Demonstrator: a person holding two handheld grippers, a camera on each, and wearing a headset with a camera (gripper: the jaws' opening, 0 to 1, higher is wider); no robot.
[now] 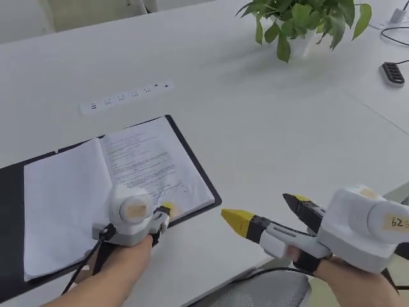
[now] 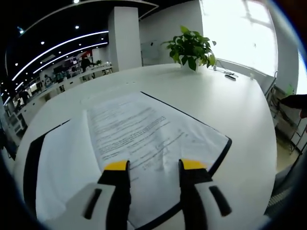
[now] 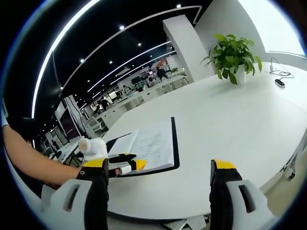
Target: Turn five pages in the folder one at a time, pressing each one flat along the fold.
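We are holding the left gripper, jaws parted, over the near corner of the white printed page in the open black folder on the white table, probably to lift it, while the wide-open right gripper is hovering aside, free for pressing.

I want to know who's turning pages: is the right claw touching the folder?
Apart. The head view shows bare table between the right claw and the folder.
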